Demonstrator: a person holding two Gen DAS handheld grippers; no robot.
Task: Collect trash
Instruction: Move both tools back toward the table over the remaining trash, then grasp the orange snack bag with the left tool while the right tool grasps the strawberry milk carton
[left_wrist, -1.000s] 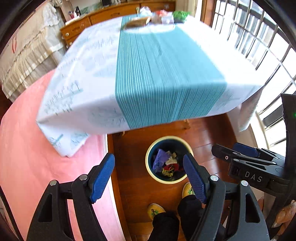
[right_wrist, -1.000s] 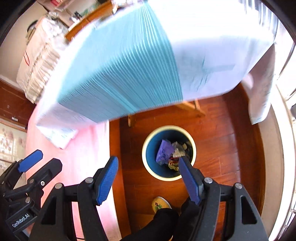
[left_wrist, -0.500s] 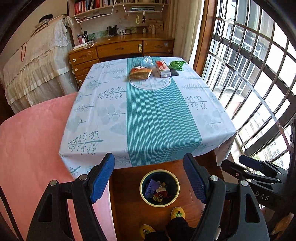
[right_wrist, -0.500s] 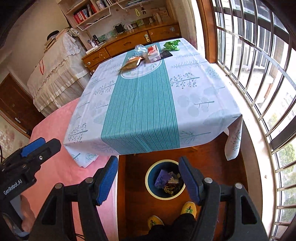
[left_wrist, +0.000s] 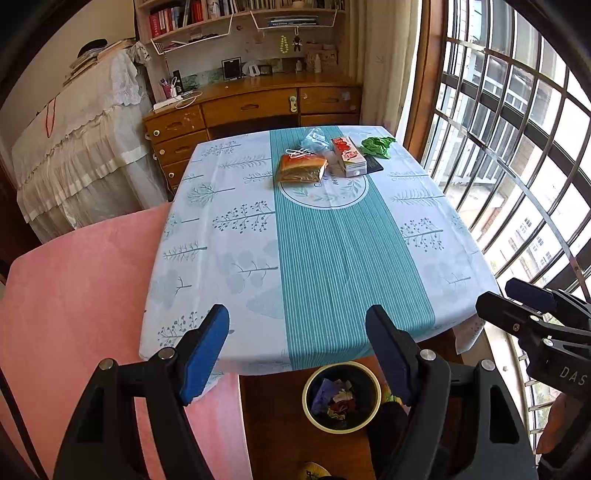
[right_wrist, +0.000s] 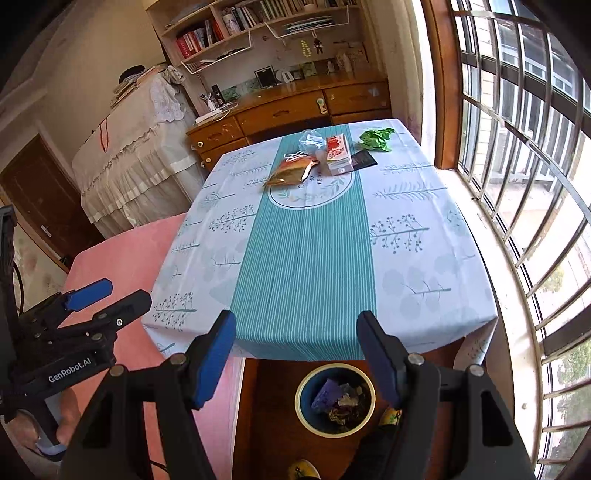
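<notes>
Trash lies at the far end of the table (left_wrist: 332, 258): an orange snack bag (left_wrist: 301, 168), a red and white carton (left_wrist: 349, 157), a clear plastic bag (left_wrist: 314, 140), crumpled green paper (left_wrist: 376, 146) and a dark flat card (left_wrist: 373, 168). The same pieces show in the right wrist view: snack bag (right_wrist: 290, 171), carton (right_wrist: 338, 153), green paper (right_wrist: 376, 138). On the floor below the near table edge stands a round bin (left_wrist: 341, 397) holding several crumpled scraps. My left gripper (left_wrist: 297, 347) and right gripper (right_wrist: 297, 350) hang open and empty above the near table edge, side by side.
A pink covered surface (left_wrist: 74, 295) lies left of the table. Barred windows (left_wrist: 517, 147) run along the right. A wooden dresser (left_wrist: 251, 107) and a cloth-draped piece of furniture (left_wrist: 81, 147) stand behind. A person's leg and yellow slippers (right_wrist: 303, 470) are beside the bin (right_wrist: 334, 398).
Both grippers have risen and tilted up from over the bin, so the whole tabletop and the trash at its far end now show. Their jaws kept the same width.
</notes>
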